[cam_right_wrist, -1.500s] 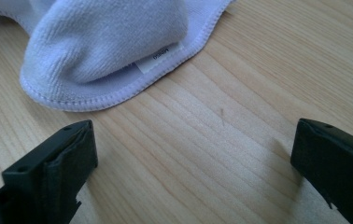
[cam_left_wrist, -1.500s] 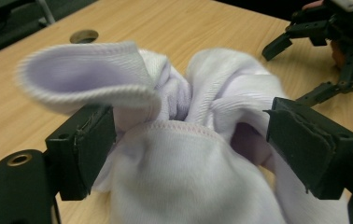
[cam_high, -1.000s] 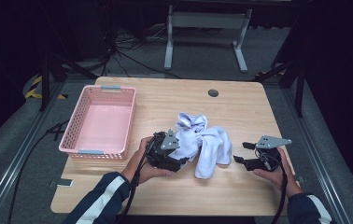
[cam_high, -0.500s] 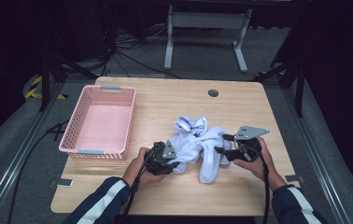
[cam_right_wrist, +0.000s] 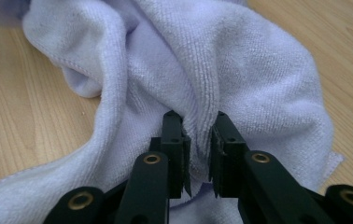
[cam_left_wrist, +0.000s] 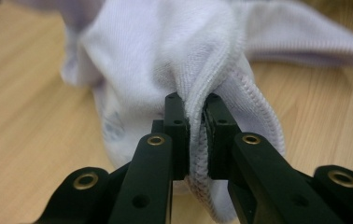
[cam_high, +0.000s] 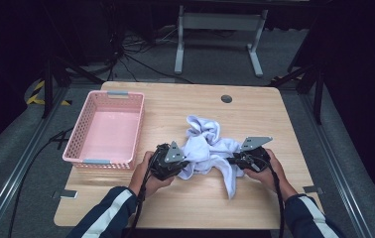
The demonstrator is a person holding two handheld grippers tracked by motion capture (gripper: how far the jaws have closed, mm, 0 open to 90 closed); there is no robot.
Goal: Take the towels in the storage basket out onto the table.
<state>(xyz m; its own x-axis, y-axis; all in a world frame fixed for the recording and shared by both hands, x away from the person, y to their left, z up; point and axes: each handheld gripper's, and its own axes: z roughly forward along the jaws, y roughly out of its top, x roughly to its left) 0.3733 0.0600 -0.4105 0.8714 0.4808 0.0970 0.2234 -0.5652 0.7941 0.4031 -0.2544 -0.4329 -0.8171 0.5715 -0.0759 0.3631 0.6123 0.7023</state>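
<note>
Wooden table point(cam_high: 175, 208), pink basket point(cam_high: 79, 148) — bare inside, white towel point(cam_high: 208, 148) alongside

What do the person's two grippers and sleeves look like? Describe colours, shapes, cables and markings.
Both the left gripper and the right gripper are black, each topped by a grey three-cornered plate, with brass-ringed holes in the black fingers and a black cable trailing back. The sleeves are dark blue with white stripes.

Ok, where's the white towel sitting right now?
High view: the white towel lies crumpled on the table, right of the pink basket, pinched between the left tongs and right tongs.
</note>
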